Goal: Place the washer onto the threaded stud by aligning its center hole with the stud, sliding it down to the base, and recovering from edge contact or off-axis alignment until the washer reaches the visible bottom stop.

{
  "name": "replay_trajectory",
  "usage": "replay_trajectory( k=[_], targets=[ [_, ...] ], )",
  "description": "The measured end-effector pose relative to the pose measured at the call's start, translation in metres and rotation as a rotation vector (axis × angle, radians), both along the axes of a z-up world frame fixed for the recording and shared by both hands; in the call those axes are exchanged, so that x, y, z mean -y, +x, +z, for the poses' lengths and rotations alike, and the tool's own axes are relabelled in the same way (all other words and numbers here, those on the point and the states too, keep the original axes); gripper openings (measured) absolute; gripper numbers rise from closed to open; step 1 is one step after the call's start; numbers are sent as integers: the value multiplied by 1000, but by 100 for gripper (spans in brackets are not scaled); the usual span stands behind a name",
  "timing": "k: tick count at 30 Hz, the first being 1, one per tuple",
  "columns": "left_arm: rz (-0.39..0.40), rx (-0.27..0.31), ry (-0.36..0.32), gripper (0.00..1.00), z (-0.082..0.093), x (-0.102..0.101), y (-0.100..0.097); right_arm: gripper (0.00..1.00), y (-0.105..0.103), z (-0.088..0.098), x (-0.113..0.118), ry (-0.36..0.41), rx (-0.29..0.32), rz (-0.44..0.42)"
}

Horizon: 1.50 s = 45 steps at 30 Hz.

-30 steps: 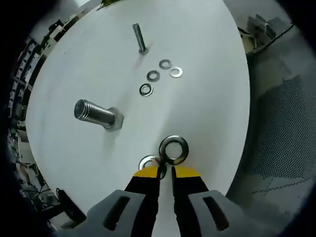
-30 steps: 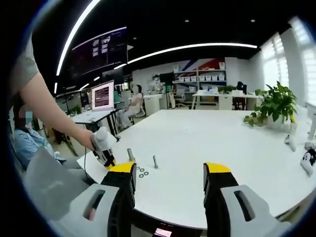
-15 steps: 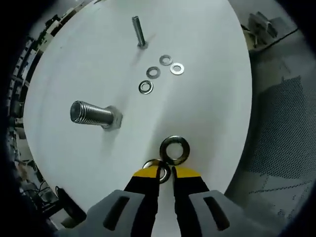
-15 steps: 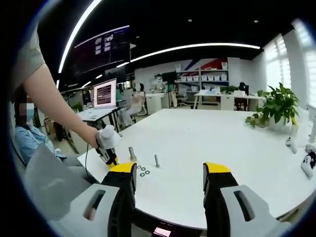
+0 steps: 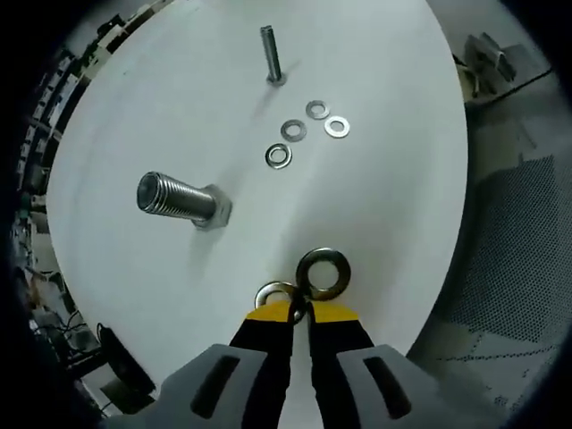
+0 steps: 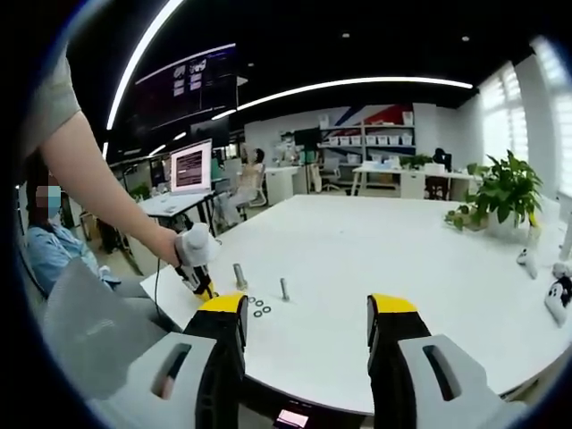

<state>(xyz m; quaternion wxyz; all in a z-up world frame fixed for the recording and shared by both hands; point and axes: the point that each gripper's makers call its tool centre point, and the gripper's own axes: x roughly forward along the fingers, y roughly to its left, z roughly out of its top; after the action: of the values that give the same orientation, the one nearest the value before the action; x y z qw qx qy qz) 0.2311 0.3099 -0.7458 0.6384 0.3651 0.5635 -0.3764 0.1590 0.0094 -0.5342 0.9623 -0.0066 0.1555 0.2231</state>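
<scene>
left gripper [image 5: 299, 310]: jaws pinched on washer [image 5: 323, 273] rim, hole kept clear for big stud [image 5: 181, 198] | right gripper [image 6: 307, 315]: jaws held apart, idle

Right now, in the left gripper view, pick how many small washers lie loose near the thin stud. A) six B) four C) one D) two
B: four small washers lie in a loose cluster on the white table beside the thin stud, apart from the left tool and its big washer.
</scene>
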Motion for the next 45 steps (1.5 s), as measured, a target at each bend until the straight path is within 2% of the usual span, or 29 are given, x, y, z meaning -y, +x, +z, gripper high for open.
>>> replay_trajectory(
  k=[3, 6, 12, 15, 19, 22, 24, 34, 40, 45],
  targets=[
    [12, 21, -16, 3, 1, 0, -1, 56, 0, 1, 0, -3, 3, 1],
    [62, 41, -40, 3, 1, -1, 1, 56, 0, 1, -1, -6, 4, 3],
    [57, 54, -26, 3, 1, 0, -1, 56, 0, -1, -2, -15, -1, 11],
    [65, 88, -2, 3, 2, 0, -1, 56, 0, -2, -2, -13, -9, 9],
    [108, 134, -27, 2, 3, -2, -2, 56, 0, -4, -1, -13, -16, 4],
    [140, 138, -53, 2, 3, -4, -1, 56, -1, -3, -4, -30, -10, 16],
    [156, 122, -62, 2, 3, -4, -2, 56, -2, -3, -6, -44, -8, 26],
    [133, 134, -65, 2, 5, -9, -8, 56, -2, -4, -4, -57, -8, 17],
    [117, 184, -79, 1, 21, -9, 2, 56, -2, -4, -3, -56, -5, 17],
    [99, 201, -89, 0, 29, -4, 10, 55, -1, -5, -2, -57, -10, 11]
  ],
)
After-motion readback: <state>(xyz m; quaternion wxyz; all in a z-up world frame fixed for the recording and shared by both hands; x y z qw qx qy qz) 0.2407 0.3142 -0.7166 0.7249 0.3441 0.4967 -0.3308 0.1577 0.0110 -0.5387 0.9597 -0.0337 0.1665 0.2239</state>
